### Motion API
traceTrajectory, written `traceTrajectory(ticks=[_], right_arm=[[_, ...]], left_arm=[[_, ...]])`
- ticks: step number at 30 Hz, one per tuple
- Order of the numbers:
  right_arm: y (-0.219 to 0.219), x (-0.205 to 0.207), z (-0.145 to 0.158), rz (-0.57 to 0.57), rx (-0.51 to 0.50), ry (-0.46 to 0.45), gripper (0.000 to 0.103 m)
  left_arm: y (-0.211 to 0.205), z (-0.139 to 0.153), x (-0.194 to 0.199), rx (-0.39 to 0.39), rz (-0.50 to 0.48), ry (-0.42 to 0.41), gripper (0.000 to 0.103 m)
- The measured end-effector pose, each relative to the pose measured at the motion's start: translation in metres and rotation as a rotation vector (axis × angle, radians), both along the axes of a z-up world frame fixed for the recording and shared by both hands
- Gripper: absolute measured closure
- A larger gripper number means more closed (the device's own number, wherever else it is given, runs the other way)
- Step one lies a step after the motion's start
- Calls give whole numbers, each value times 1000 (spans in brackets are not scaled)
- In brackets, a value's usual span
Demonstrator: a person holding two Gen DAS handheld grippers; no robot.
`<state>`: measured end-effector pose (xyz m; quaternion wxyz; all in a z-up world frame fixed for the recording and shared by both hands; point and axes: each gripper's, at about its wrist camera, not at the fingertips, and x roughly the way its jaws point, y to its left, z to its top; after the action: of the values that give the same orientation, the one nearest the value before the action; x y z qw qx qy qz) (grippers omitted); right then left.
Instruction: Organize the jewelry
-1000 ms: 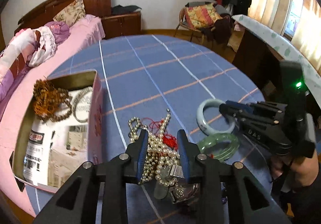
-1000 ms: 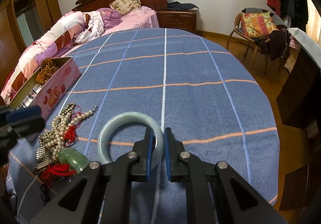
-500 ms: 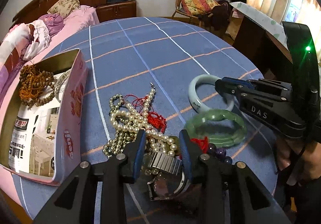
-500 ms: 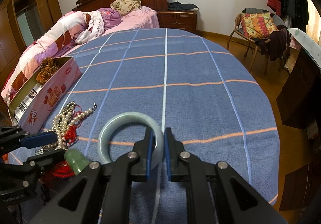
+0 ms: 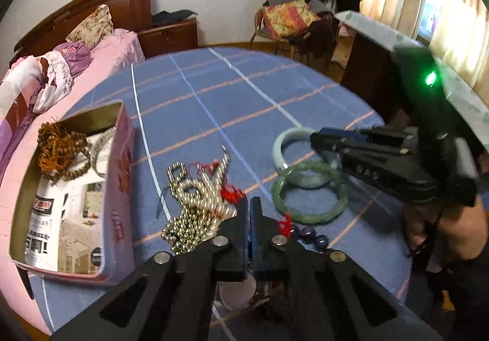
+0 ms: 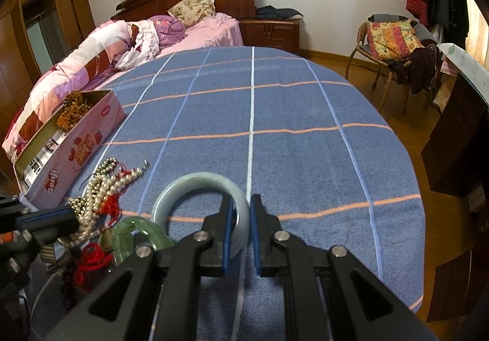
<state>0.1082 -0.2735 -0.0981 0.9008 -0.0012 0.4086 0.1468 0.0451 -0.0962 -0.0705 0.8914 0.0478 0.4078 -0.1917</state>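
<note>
A pile of pearl and metal bead necklaces (image 5: 195, 203) with red thread lies on the blue checked cloth, also in the right wrist view (image 6: 104, 188). My left gripper (image 5: 248, 209) is shut at the pile's right edge; what it holds is hidden. A pale jade bangle (image 6: 195, 188) lies flat, and my right gripper (image 6: 242, 218) is shut on its near rim. A carved green bangle (image 5: 308, 191) lies against it. The pink tin box (image 5: 119, 188) holds brown prayer beads (image 5: 61, 151) and a silver bangle.
Purple beads (image 5: 308, 232) and a watch lie near my left gripper. The tin (image 6: 76, 154) stands at the table's left edge beside a bed (image 6: 122, 47). A chair (image 6: 391, 44) and a dark cabinet (image 6: 452, 139) stand to the right.
My left gripper has closed from open and sits at the right edge of the necklace pile. The right gripper stays shut on the pale bangle without moving.
</note>
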Motion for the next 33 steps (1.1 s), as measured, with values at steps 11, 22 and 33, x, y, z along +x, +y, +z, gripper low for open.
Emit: traceTrajectory(ticks=[11, 22, 33], right_arm=[[-1, -2, 5, 0, 19, -41, 89], [-2, -3, 6, -3, 41, -57, 89], [5, -23, 8, 44, 39, -48, 89]], left_arm=[[24, 56, -8, -92, 2, -127, 103], [42, 78, -9, -103, 11, -183, 103], [33, 24, -30, -17, 18, -67, 37]])
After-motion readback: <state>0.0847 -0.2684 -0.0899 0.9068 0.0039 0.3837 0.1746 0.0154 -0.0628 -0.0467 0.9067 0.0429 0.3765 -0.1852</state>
